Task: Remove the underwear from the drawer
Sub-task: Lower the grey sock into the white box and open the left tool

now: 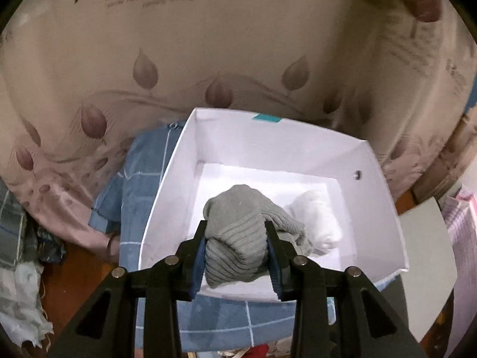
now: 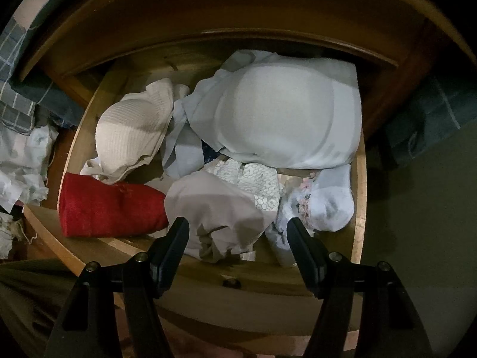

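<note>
While the left gripper point(image 1: 235, 253) is clamped on a grey ribbed garment point(image 1: 238, 238), its blue pads pressed into the knit on both sides, that bundle hangs over a white box point(image 1: 167, 185), not yet let go. A white piece point(image 1: 316, 220) already lies on the box floor just behind the grey one, partly under its trailing edge. The box sits on blue checked cloth point(image 1: 134, 203), and beyond it spreads a pink bedcover point(image 1: 208, 59) with a leaf print.

The right gripper point(image 2: 238, 238) hangs above the open wooden drawer point(image 2: 360, 197) with its fingers well apart and nothing between them. Straight below the gap lies a beige garment point(image 2: 214, 205); a red folded piece point(image 2: 110, 205) lies to its left, a lace-patterned one point(image 2: 253, 179) just behind, and a pale blue sock-like piece point(image 2: 331, 200) to the right. Farther back sit a cream ribbed bra point(image 2: 134, 137) and a large pale grey one point(image 2: 286, 116), half under the cabinet's overhanging edge.

Risks, as I judge them: the grey bundle's loose tail may drag over the near wall of the box if released too close to the rim, and spill out. In the drawer the pieces overlap, so closing on the beige garment could also snag the lace one or the pale blue piece and pull several up together. The fingers could also strike the drawer's front board on the way down.
</note>
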A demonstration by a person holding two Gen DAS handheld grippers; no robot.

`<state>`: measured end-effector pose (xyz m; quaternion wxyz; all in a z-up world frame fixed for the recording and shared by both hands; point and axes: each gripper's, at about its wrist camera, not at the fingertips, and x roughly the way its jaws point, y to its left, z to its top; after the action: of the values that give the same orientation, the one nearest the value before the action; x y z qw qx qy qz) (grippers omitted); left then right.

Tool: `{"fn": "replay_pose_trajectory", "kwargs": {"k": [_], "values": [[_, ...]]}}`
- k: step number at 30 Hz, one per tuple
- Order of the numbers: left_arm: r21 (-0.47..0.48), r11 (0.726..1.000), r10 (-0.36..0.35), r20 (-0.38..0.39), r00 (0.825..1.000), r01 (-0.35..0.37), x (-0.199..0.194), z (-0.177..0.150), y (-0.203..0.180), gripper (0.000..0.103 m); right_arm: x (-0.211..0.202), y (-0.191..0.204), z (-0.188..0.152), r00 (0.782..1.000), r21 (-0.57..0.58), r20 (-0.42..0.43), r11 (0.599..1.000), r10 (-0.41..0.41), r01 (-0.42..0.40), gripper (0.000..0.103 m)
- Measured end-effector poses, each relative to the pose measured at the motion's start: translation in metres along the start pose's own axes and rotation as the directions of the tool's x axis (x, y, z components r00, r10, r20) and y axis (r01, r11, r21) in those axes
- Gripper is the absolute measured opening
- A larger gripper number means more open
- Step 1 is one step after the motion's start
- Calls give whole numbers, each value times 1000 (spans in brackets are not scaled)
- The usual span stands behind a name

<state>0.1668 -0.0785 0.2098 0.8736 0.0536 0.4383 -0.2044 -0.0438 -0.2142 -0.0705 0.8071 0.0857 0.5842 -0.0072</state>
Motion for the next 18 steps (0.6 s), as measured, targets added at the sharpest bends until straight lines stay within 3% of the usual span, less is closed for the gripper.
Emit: {"fn": "replay_pose_trajectory", "kwargs": {"k": [7, 18], "values": [[-82, 994, 69, -86, 994, -76, 33, -11, 13, 36, 2, 2, 1, 1000, 1, -11, 1000, 9, -9, 66], [-164, 973, 139, -136, 981, -161, 20, -28, 5, 36, 1, 2, 0, 1000, 1, -1, 1000, -1, 1, 66]]}}
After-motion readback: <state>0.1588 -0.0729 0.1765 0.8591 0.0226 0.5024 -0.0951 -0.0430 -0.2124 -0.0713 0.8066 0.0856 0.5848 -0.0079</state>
